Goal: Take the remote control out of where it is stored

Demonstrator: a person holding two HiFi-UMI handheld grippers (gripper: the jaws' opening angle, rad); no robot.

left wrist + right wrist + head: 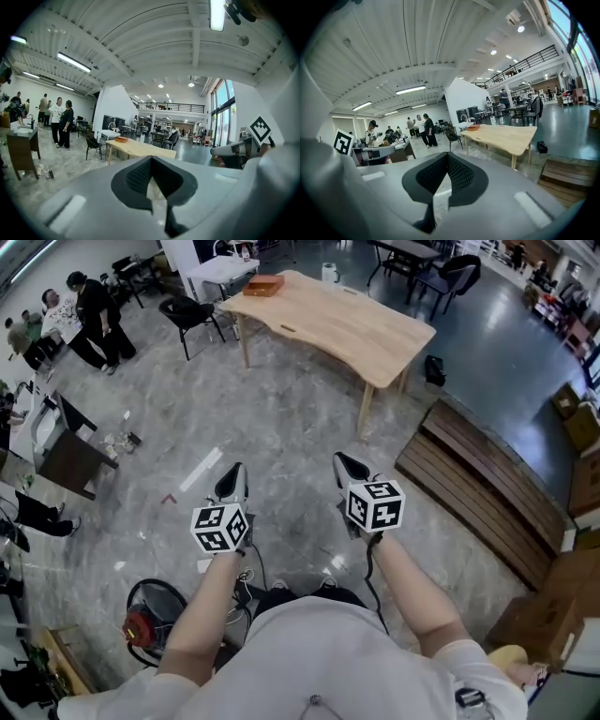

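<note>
Left tongs [232, 476] and right tongs [350, 465]: both closed tip to tip, nothing between the pads. They're held side by side, pointing forward. Reads as a carry pose, task not started.

Remote: not visible in any view. The worktop [347, 329] is well ahead of both tongs. The brown box [263, 285] on its far end is my guess for the storage.

Head view gives the spacing between the tongs and the floor [281, 427] under them. Gripper views give the pads meeting, the box side-on, and people [61, 119] standing off to the left of the left tongs.
</note>
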